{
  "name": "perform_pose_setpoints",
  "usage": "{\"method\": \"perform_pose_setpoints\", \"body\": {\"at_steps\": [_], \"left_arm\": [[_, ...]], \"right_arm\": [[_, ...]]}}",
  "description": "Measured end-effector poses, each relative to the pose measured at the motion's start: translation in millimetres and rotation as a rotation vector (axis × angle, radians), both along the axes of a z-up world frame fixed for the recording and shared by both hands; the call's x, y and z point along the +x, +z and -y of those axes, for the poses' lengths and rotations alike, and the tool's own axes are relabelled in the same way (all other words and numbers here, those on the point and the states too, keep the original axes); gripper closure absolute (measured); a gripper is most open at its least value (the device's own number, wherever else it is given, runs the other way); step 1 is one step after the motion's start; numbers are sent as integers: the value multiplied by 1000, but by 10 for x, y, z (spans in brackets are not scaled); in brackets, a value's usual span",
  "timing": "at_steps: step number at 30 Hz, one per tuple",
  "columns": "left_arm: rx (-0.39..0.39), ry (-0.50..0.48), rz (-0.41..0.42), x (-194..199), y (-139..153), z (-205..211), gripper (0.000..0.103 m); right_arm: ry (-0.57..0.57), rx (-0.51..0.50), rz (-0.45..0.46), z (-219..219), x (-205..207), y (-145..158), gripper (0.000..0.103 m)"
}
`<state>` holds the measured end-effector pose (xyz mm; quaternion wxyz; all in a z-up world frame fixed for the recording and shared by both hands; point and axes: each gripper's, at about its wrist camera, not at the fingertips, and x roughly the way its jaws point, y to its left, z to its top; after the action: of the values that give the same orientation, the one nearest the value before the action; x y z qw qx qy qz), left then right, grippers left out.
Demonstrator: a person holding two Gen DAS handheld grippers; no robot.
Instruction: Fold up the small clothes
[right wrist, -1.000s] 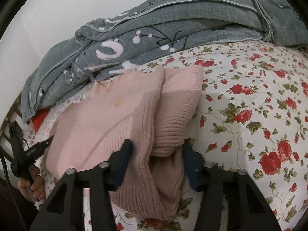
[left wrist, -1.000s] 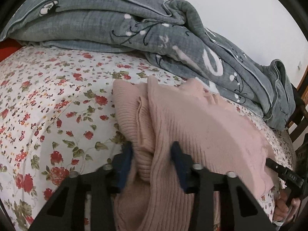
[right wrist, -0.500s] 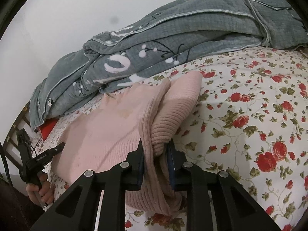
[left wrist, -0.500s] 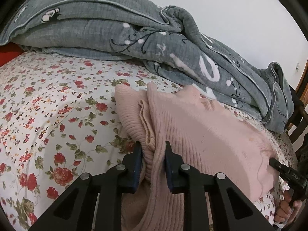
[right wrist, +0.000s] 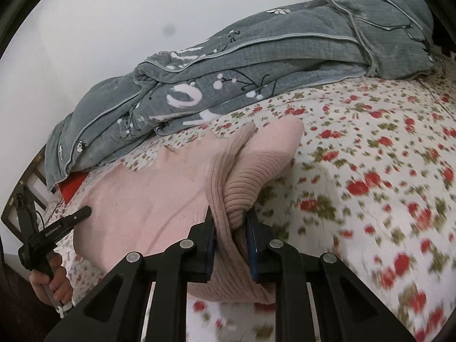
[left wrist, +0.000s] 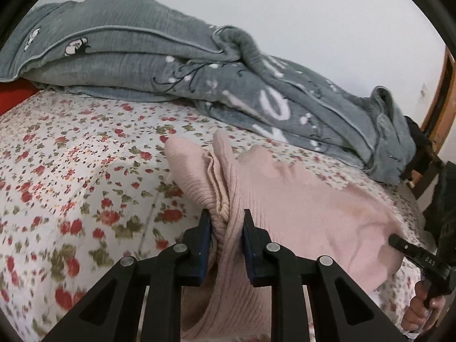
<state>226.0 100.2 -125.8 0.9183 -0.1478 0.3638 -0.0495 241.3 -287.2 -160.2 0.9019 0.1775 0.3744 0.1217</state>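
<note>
A pink ribbed knit sweater (left wrist: 299,199) lies on the floral bedsheet (left wrist: 71,171), with a sleeve folded over its body. My left gripper (left wrist: 226,219) is shut on a bunched edge of the sweater and lifts it off the bed. My right gripper (right wrist: 229,216) is shut on the opposite edge of the same sweater (right wrist: 159,199), also raised. Each view shows the other gripper at the sweater's far side: the right one in the left wrist view (left wrist: 413,253), the left one in the right wrist view (right wrist: 57,228).
A rumpled grey quilt (left wrist: 171,65) with white print lies along the back of the bed against a white wall; it also shows in the right wrist view (right wrist: 256,65). A wooden bed frame (left wrist: 441,108) stands at the right. Something red (right wrist: 71,188) peeks from under the quilt.
Both grippers closed from open onto the sweater's edges, then lifted the cloth up from the sheet. The views are blurred by motion.
</note>
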Motion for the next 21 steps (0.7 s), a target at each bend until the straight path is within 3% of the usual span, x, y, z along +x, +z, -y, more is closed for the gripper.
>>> {"method": "perform_pose_setpoints", "body": {"at_steps": [11,17,21], "left_arm": [[-9,-21,-23,-767,-58,-4,83],[75,2,-1,-789,-103,8,80],[58,1,-9,-756,-109,-40,77]], "right_arm": [[1,-69,27,35,-970,96,83],[-15,-93,19,103,-983,0,68],[-64,-121,74,166,-948,20,67]]}}
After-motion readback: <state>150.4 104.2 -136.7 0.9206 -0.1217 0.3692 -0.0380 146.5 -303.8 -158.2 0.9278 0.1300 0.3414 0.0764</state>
